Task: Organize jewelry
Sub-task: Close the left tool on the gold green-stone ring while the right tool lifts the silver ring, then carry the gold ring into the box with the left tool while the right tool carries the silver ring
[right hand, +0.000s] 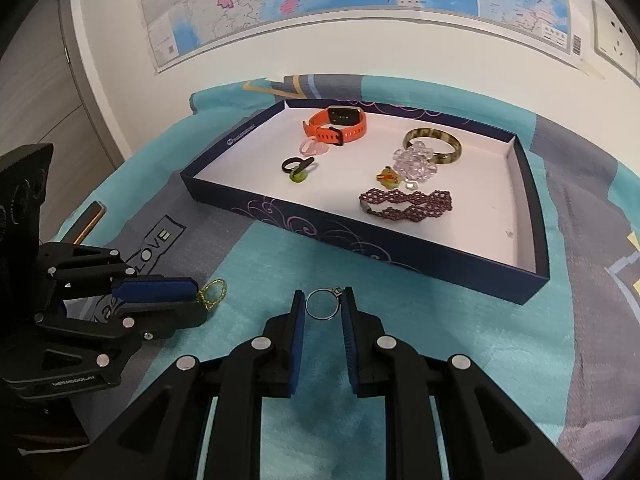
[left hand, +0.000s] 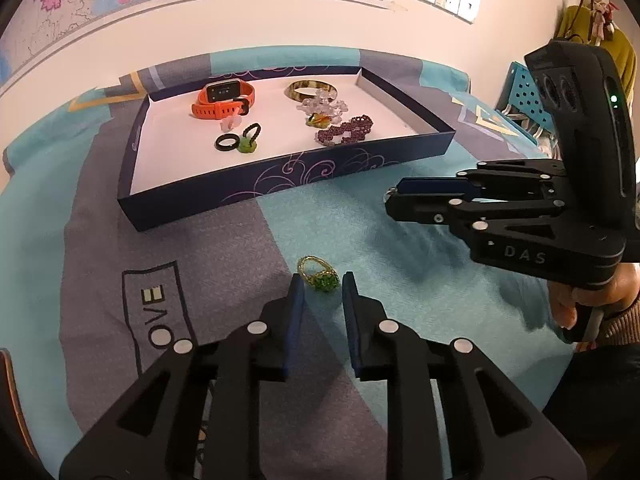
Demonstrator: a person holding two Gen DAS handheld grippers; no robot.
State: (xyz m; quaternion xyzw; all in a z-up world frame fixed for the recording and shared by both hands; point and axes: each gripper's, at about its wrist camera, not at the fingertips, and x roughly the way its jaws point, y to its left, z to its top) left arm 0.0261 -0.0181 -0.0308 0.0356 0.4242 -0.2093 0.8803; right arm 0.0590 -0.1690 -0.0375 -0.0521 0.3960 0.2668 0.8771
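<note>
My left gripper point(left hand: 322, 286) sits low over the teal blanket, its blue pads shut on a gold ring with a green stone point(left hand: 320, 276). In the right wrist view the gold ring point(right hand: 212, 294) sticks out past the left gripper's tips point(right hand: 196, 300). My right gripper point(right hand: 323, 300) is shut on a thin silver ring point(right hand: 322, 305), which stands upright between both pads. From the left wrist view the right gripper point(left hand: 394, 200) hovers at the right, near the tray's front corner. The dark blue tray point(left hand: 280, 172) point(right hand: 320, 232) lies beyond both grippers.
In the tray lie an orange watch point(left hand: 224, 100), an amber bangle point(left hand: 312, 90), clear beads point(left hand: 324, 106), a purple beaded bracelet point(left hand: 346, 130), a black ring point(left hand: 228, 143) and small green pieces. A hand point(left hand: 576, 300) holds the right gripper. A wall with maps rises behind.
</note>
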